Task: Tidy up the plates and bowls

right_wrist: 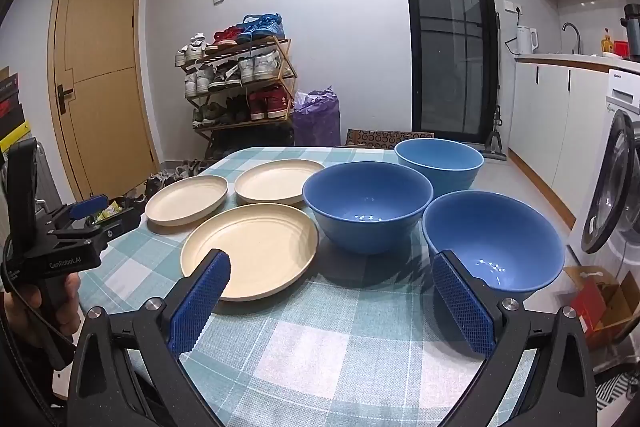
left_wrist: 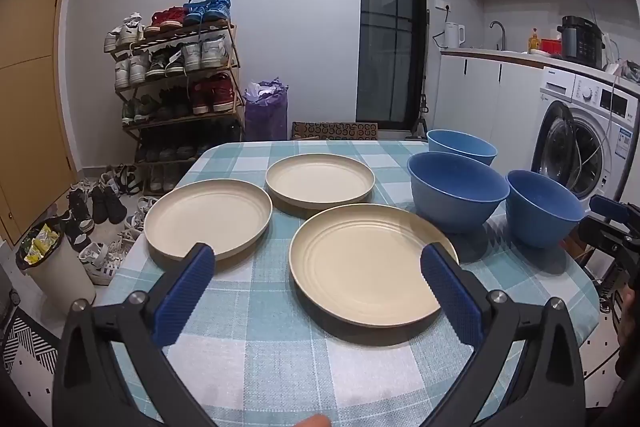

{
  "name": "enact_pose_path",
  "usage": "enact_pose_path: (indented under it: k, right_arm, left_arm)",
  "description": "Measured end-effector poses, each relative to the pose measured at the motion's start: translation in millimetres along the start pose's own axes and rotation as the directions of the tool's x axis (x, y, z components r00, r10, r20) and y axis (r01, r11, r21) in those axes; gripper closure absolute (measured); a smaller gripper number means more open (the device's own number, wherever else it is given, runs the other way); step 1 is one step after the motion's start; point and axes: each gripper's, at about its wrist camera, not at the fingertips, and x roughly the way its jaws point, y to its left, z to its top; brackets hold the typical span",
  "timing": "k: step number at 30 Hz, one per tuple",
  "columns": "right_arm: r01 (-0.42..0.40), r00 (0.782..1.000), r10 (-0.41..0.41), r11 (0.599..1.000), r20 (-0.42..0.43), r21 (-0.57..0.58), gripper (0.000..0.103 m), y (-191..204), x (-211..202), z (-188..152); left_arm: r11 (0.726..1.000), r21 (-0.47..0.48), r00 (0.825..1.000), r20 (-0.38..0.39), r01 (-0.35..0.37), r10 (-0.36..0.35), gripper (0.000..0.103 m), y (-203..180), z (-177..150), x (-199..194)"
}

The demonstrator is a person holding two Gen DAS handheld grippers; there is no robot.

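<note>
Three cream plates lie apart on the checked tablecloth: a near plate, a left plate and a far plate. Three blue bowls stand to their right: a middle bowl, a lighter far bowl and a near right bowl. My left gripper hovers open above the near edges of the left and near plates, holding nothing. Wide open too, my right gripper hangs between the near plate and the near right bowl.
The table drops off at its left and right edges. A shoe rack, loose shoes and a bin stand left of it. A washing machine and a kitchen counter are to the right. A hand grips the left tool.
</note>
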Motion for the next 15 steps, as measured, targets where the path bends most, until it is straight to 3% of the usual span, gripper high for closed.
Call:
enact_pose_path:
  k: [15]
  right_arm:
    - [-0.007,1.000,0.007,1.000,-0.020,-0.002,0.000,-2.6,4.0,1.4]
  left_arm:
    - [1.000,0.001,1.000,-0.008,-0.005,0.005,0.000,0.9,-2.8,3.4]
